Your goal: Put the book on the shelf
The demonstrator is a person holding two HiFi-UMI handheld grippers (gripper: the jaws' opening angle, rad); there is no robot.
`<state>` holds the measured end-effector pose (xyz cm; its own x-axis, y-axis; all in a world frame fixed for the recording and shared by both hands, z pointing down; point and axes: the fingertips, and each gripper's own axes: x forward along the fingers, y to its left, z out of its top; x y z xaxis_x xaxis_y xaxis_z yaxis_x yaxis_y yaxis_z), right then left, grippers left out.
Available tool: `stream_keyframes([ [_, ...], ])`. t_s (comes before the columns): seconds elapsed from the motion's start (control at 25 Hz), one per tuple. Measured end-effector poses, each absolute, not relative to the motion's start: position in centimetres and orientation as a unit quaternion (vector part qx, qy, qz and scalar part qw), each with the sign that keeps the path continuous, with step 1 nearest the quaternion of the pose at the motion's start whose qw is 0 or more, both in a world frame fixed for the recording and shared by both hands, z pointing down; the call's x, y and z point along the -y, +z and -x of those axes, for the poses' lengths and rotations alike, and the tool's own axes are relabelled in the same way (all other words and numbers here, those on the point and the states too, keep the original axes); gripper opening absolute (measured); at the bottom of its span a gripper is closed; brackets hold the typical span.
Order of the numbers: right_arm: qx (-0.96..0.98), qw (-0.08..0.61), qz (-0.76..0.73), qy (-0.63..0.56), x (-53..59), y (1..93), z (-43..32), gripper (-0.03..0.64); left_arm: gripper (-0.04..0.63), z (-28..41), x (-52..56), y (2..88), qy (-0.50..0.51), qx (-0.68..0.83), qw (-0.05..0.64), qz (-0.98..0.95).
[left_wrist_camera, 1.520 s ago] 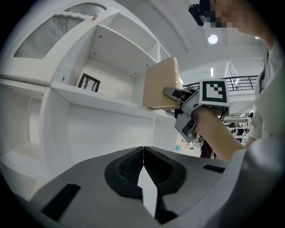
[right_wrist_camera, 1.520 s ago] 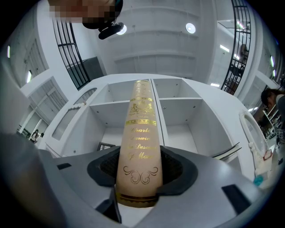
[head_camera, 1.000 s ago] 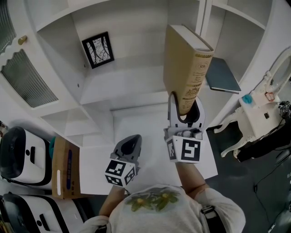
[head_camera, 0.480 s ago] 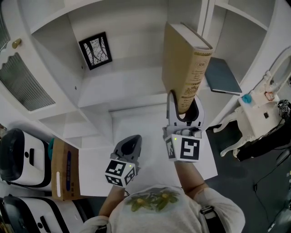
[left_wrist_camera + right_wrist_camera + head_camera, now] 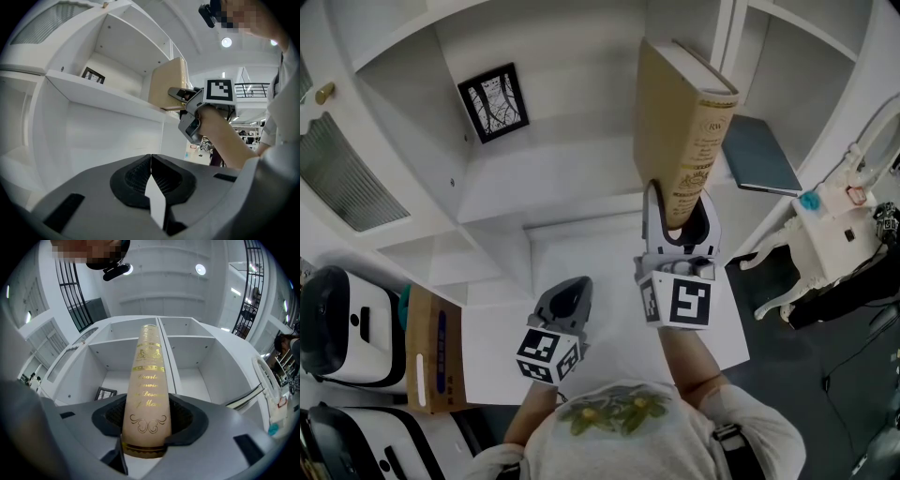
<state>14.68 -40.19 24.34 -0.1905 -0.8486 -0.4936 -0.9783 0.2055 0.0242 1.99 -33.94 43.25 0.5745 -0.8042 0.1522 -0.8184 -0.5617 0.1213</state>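
R gripper (image 5: 680, 223) grips the tan book (image 5: 673, 131) by its lower end, gold-lettered spine toward the person. Book stands near upright at 12 o'clock from that gripper, in front of the white shelf (image 5: 553, 183), by the divider btwn two open compartments. L gripper (image 5: 566, 298) is at 8 o'clock from the R one, jaws pressed together, nothing btwn them. Framed picture (image 5: 494, 102) is at 10 o'clock from the book, dark flat book (image 5: 757, 155) at 3 o'clock.

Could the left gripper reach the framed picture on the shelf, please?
Probably yes: the left gripper is empty, the compartment around the framed picture is open-fronted, and the book in the right gripper stands to its right.
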Motion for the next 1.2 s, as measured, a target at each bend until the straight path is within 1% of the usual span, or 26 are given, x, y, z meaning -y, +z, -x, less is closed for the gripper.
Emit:
stream_keyframes([
  [1.2,-0.753,0.178,0.612,0.164,42.5,24.4,-14.6,0.223,0.029,-2.3,33.6,42.9,0.042,0.461,0.084,-0.882],
])
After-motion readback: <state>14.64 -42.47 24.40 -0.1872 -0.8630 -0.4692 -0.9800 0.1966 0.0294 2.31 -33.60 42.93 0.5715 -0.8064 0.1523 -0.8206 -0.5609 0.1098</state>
